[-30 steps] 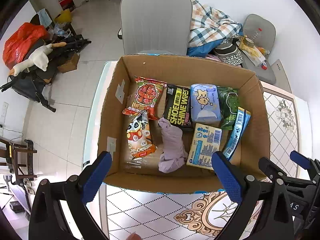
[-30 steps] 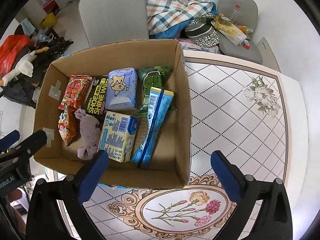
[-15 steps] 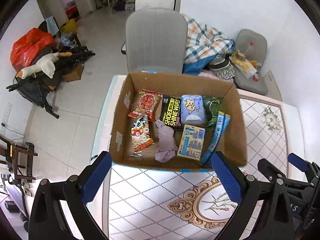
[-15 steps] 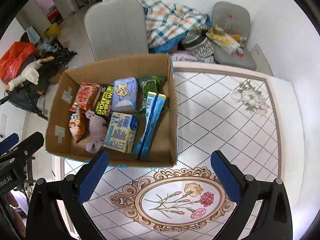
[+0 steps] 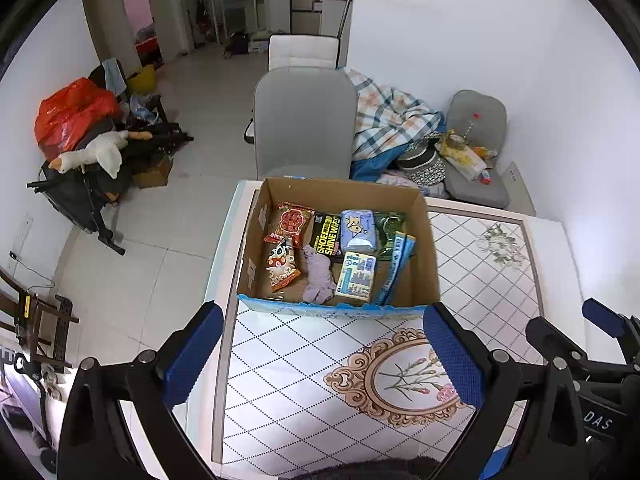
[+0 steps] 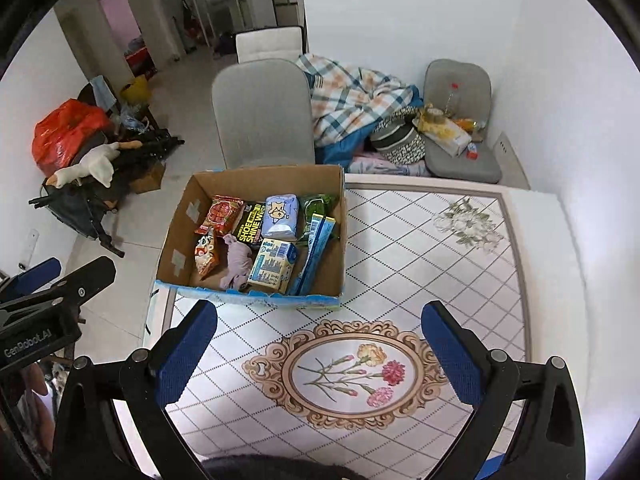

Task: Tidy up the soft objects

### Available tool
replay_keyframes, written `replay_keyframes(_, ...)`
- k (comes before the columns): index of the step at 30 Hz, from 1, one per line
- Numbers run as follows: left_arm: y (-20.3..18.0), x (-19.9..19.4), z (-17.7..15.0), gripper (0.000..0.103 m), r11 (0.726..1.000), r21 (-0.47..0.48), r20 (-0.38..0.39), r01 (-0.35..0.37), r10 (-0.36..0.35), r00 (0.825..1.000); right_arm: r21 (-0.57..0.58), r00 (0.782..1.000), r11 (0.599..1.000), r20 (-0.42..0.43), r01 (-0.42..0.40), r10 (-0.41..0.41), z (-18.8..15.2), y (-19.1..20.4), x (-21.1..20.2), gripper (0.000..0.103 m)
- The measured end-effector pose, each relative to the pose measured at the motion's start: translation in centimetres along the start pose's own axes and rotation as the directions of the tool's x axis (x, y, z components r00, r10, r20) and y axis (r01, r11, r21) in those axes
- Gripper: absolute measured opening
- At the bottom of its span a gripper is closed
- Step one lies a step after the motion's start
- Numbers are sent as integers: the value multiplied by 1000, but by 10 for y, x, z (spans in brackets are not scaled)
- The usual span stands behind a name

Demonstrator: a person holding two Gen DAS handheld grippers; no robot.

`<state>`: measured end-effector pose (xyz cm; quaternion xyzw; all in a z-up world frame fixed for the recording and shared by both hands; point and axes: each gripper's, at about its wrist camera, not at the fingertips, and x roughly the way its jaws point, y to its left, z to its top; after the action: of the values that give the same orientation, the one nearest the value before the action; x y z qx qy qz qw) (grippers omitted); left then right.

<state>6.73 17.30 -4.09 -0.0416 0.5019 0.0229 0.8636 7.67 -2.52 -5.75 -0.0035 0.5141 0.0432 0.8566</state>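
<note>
Both tongs have pulled back and up from the cardboard box (image 5: 340, 312). The left tongs (image 5: 320, 356) and right tongs (image 6: 320, 352), jaws spread wide and empty, now hang over the patterned worktop (image 6: 420, 280), with more worktop between them and the box.

Home, living/dining rm: tiled floor (image 5: 160, 240), grey chair (image 5: 304, 120), plaid blanket (image 5: 392, 120), plush goose (image 5: 96, 154), floral-top table (image 6: 400, 280).

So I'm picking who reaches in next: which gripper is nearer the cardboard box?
Left. The left gripper hangs open directly in front of the cardboard box; the right gripper, also open, sits off toward the box's right corner, over the floral table.
</note>
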Motion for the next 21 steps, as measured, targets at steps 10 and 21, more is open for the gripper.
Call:
replay_keyframes(10, -5, -44, -9, 102, 1000, 10, 44, -18, 18, 999, 17, 998, 1000, 70, 3, -4, -11, -5, -62, 103)
replay_keyframes(21, -9, -59, -12, 102, 1000, 15, 60, -20, 19, 998, -5, 992, 1000, 121, 25, -25, -11, -4, -93, 103)
